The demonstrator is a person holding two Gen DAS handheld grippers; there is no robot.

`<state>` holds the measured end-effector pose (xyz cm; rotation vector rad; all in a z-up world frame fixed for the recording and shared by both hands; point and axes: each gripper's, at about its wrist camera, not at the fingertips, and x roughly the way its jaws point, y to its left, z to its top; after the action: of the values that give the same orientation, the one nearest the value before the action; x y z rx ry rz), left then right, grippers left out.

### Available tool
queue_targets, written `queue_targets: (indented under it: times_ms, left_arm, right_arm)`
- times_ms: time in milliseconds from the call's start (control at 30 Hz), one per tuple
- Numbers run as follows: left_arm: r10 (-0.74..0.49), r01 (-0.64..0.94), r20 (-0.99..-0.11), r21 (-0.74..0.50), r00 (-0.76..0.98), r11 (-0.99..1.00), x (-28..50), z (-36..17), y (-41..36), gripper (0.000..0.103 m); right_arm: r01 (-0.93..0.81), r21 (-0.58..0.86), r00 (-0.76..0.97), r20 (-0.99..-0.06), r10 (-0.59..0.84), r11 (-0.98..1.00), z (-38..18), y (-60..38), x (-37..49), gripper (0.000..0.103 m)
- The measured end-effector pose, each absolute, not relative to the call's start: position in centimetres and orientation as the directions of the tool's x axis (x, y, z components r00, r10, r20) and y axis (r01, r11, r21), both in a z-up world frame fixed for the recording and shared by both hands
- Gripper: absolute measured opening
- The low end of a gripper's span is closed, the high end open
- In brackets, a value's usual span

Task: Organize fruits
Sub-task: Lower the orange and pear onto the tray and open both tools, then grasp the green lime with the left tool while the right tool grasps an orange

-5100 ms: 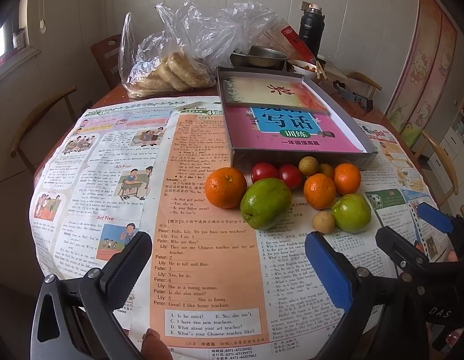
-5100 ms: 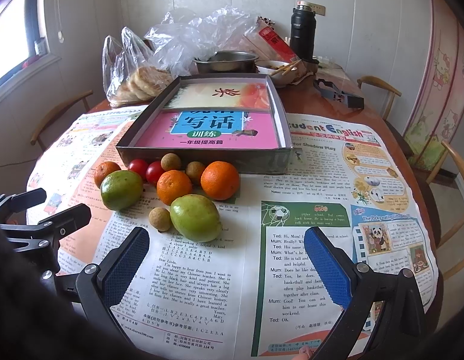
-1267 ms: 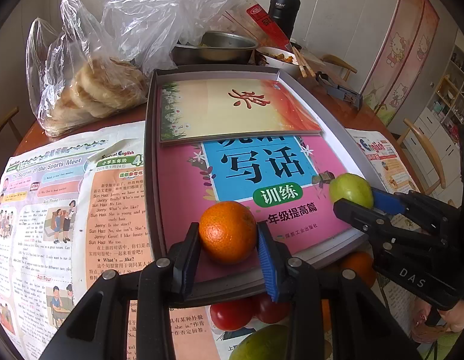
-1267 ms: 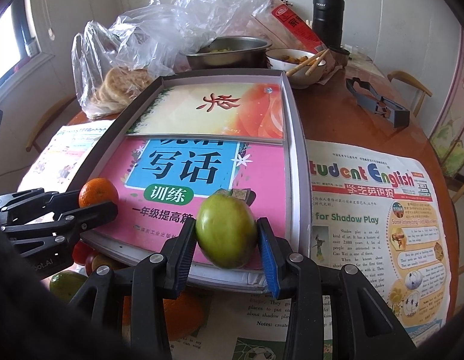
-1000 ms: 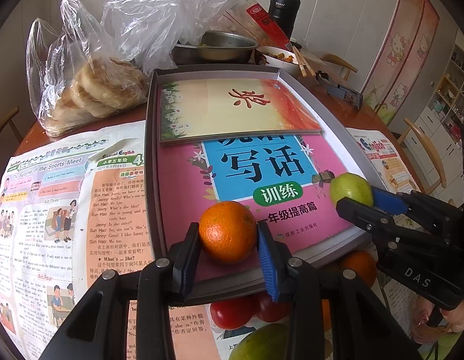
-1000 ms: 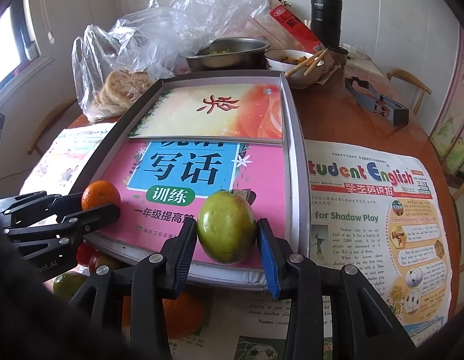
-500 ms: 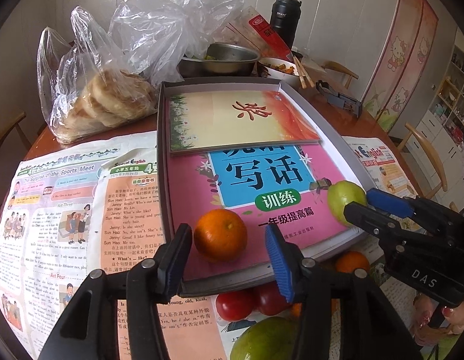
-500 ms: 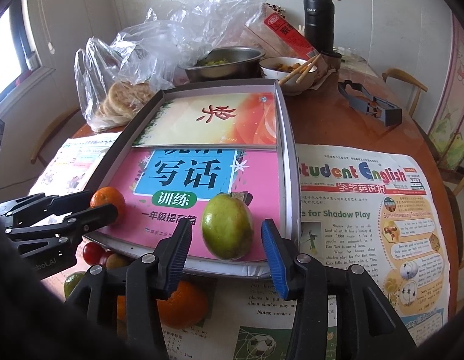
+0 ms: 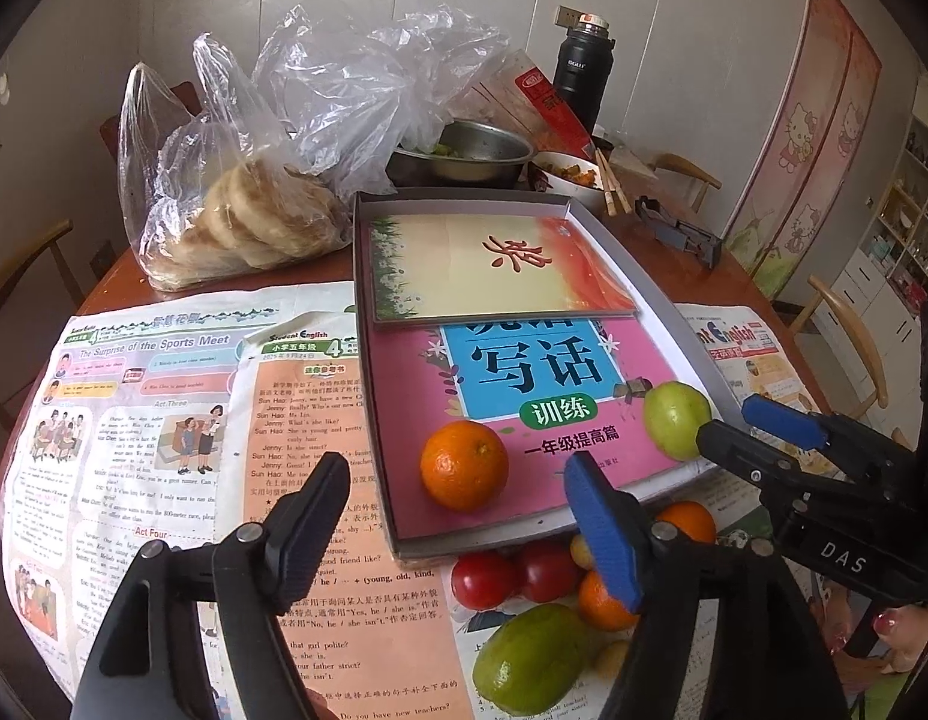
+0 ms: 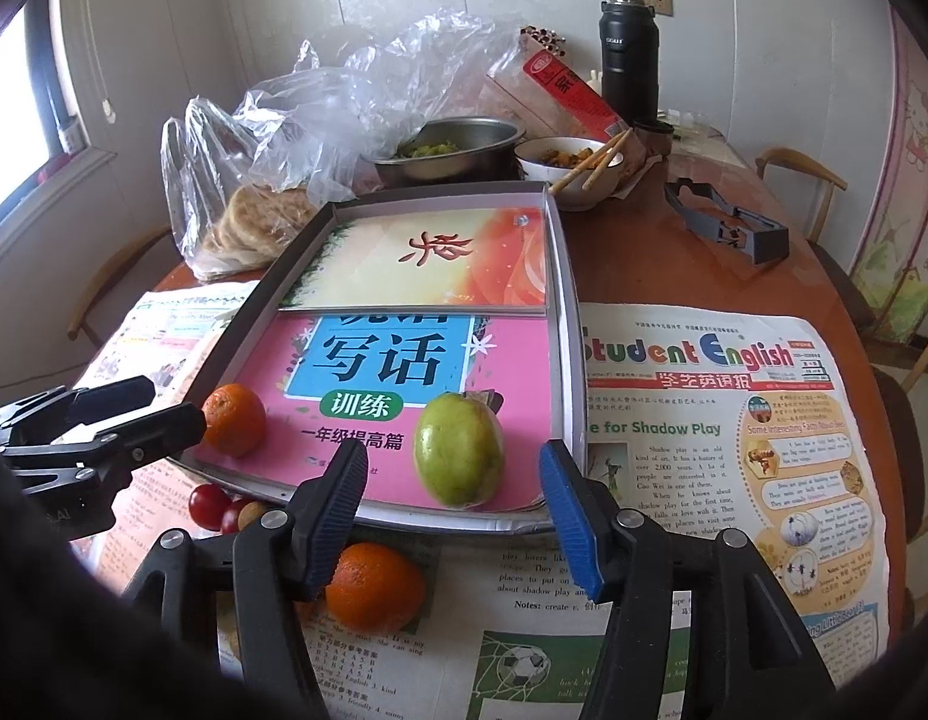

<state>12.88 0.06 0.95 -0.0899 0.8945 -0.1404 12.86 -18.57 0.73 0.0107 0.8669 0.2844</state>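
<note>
An orange (image 9: 464, 465) rests on the pink book inside the grey box lid (image 9: 363, 324), near its front left corner. My left gripper (image 9: 458, 531) hangs just in front of it, jaws opening, pads clear of the fruit. A green guava (image 10: 459, 450) stands on the same book near the lid's (image 10: 568, 324) front right corner. My right gripper (image 10: 452, 516) is just in front of the guava, jaws opening, touching nothing. The orange (image 10: 234, 420) and the guava (image 9: 676, 420) each show in the other view too.
On the newspaper in front of the lid lie two red tomatoes (image 9: 508, 577), a green mango (image 9: 529, 657), oranges (image 10: 375, 587) and small brown fruits. Behind the lid are a bag of flatbreads (image 9: 248, 222), a steel bowl (image 9: 475, 150), a food bowl with chopsticks (image 10: 574, 165) and a black flask (image 10: 628, 42).
Both grippers let go: the left one opened off the orange and the right one off the guava. Both drew back and up. The two fruits stay on the book.
</note>
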Motion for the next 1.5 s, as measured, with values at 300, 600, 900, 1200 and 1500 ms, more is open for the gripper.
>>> queue_targets:
  times_ms: [300, 600, 900, 1200, 1500]
  left_arm:
    - [-0.148, 0.078, -0.751, -0.128, 0.643, 0.989, 11.3, 1.8, 0.4, 0.087]
    - [-0.144, 0.097, -0.768, -0.107, 0.624, 0.99, 10.2, 1.1, 0.0, 0.09]
    - [-0.137, 0.105, -0.785, -0.091, 0.604, 0.99, 9.4, 0.4, -0.3, 0.091]
    - [-0.145, 0.118, -0.799, -0.093, 0.584, 0.989, 8.7, -0.2, -0.3, 0.091]
    - [-0.168, 0.149, -0.809, -0.101, 0.563, 0.984, 7.5, -1.1, -0.4, 0.086]
  right_arm:
    - [-0.245, 0.124, 0.622, -0.74, 0.254, 0.962, 1.3, -18.5, 11.8, 0.067]
    - [-0.258, 0.113, 0.621, -0.741, 0.254, 0.959, 1.4, -18.3, 10.8, 0.068]
    - [-0.264, 0.107, 0.614, -0.748, 0.253, 0.959, 1.2, -18.0, 10.1, 0.068]
    - [-0.271, 0.106, 0.593, -0.764, 0.253, 0.957, 0.5, -18.0, 9.4, 0.068]
    - [-0.294, 0.096, 0.546, -0.8, 0.249, 0.951, -1.3, -17.6, 8.8, 0.068]
